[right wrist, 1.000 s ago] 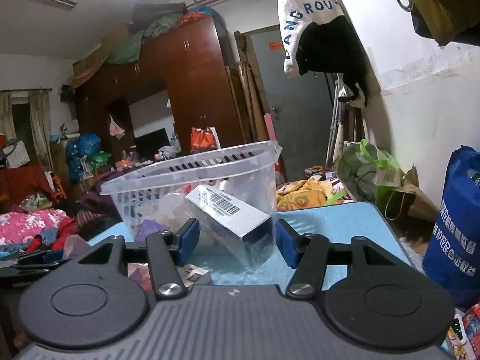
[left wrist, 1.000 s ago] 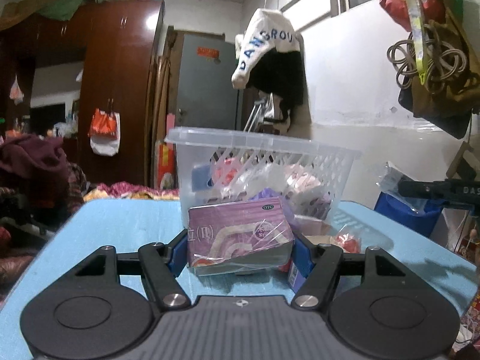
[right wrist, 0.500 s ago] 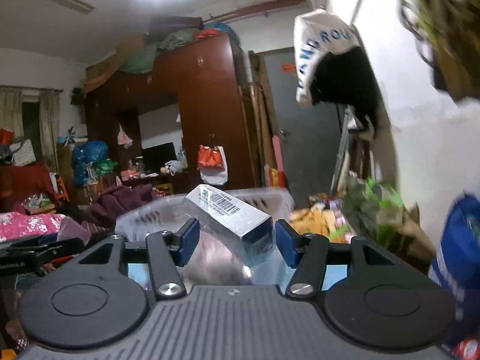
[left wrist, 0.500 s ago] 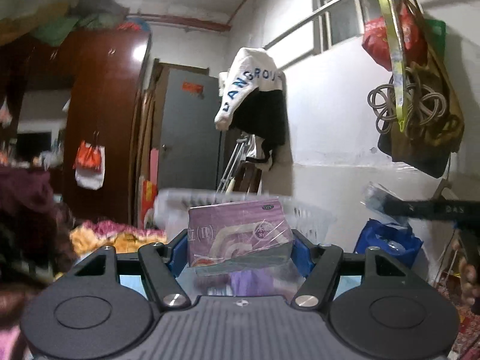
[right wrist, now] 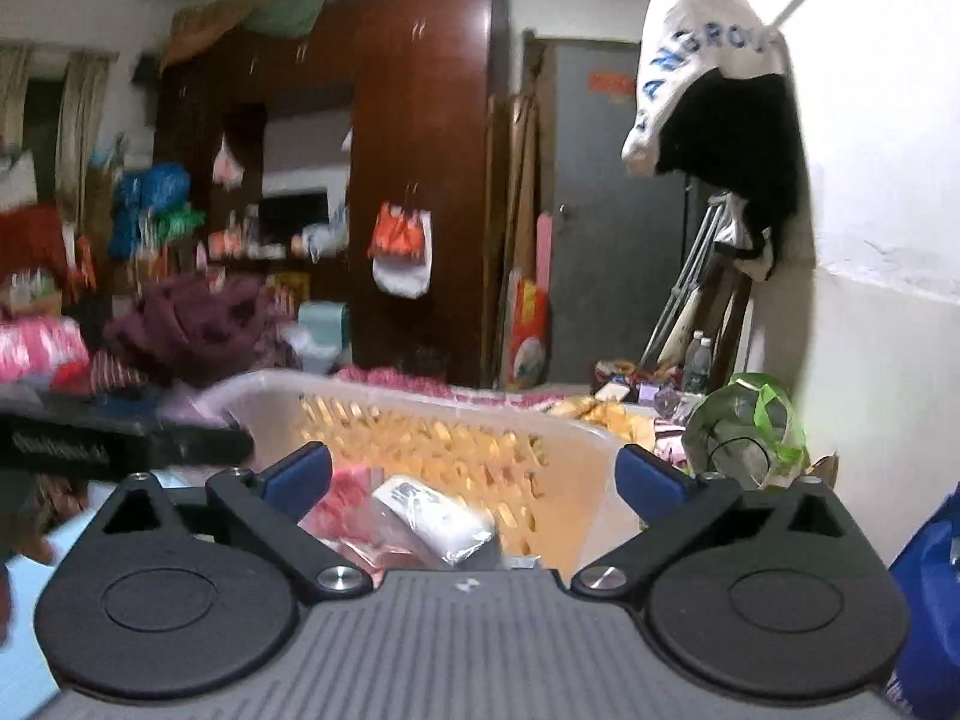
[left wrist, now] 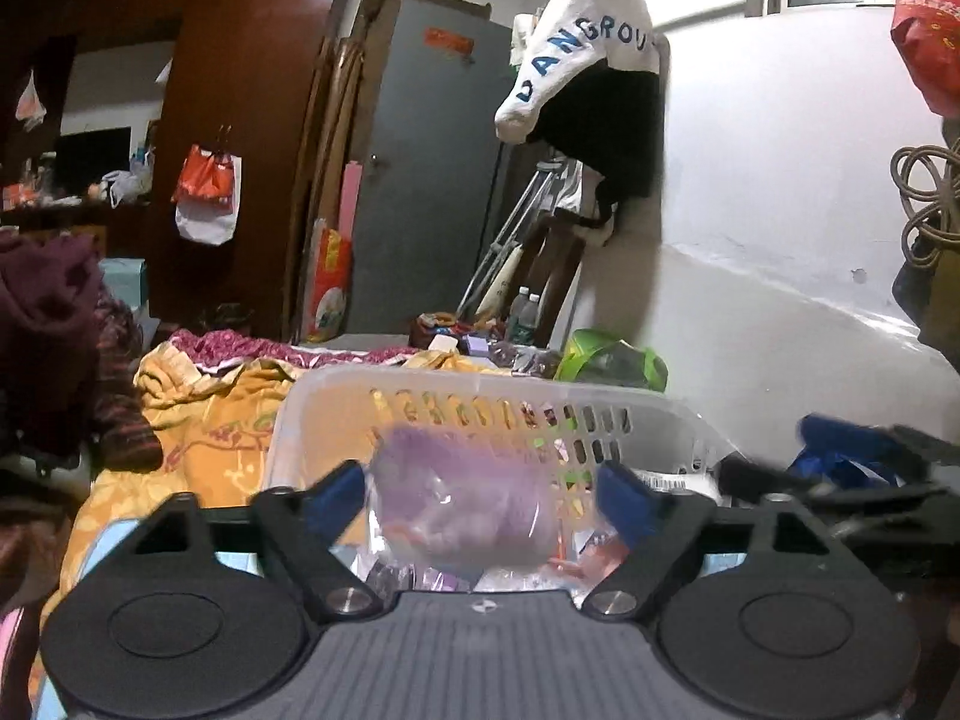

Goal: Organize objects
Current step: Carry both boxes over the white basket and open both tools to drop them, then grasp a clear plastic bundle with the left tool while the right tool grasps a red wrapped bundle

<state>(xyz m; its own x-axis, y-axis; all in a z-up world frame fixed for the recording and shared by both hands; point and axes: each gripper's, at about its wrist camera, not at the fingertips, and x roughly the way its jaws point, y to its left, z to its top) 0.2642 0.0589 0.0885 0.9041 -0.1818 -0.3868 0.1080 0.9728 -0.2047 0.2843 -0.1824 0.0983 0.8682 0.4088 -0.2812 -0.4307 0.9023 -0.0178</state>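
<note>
The purple packet point(left wrist: 462, 504), blurred and wrapped in clear film, hangs between the spread blue pads of the left gripper point(left wrist: 480, 495) above the white basket point(left wrist: 480, 396); those jaws have just been opening and no pad touches it. It looks light, soft and slippery, best pinched across its flat sides. Only the right wrist view shows the white barcoded box point(right wrist: 432, 519) lying in the basket below the right gripper point(right wrist: 477, 477), whose jaws have also just opened wide.

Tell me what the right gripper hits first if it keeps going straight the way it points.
Probably the far perforated wall of the clear basket. The right gripper, jaws just opened wide, points over the white box lying in it; depth is unclear, so it might graze that box first.
</note>
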